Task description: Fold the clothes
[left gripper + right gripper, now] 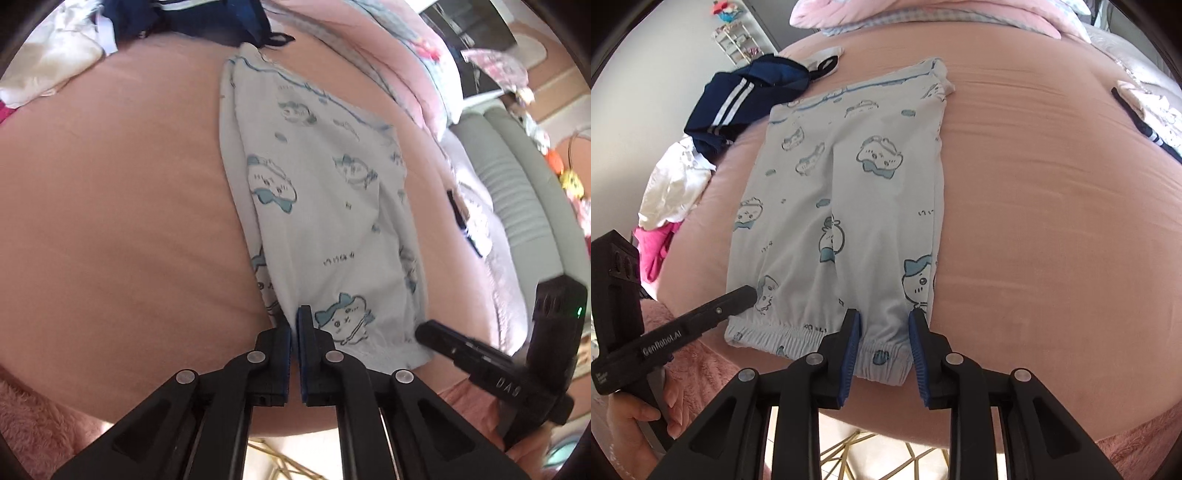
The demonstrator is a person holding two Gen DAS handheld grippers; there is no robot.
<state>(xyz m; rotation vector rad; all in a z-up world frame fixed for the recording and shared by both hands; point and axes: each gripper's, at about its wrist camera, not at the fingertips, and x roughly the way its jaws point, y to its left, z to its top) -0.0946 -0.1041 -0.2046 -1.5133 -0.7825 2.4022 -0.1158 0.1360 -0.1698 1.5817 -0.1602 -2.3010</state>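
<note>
Pants (846, 206) lie lengthwise, elastic cuffs nearest cameras.

Your printed trousers (846, 206) lie flat on the bed (1052, 221), cuffs at the near edge, the other end far. Your right gripper (884, 321) stands over the right cuff; your left gripper (750, 293) reaches in at the left cuff. Far left of the trousers lies a striped garment (738, 99), with a crumpled pile (676, 184) nearer. Pillows (923, 14) lie along the far edge.
</note>
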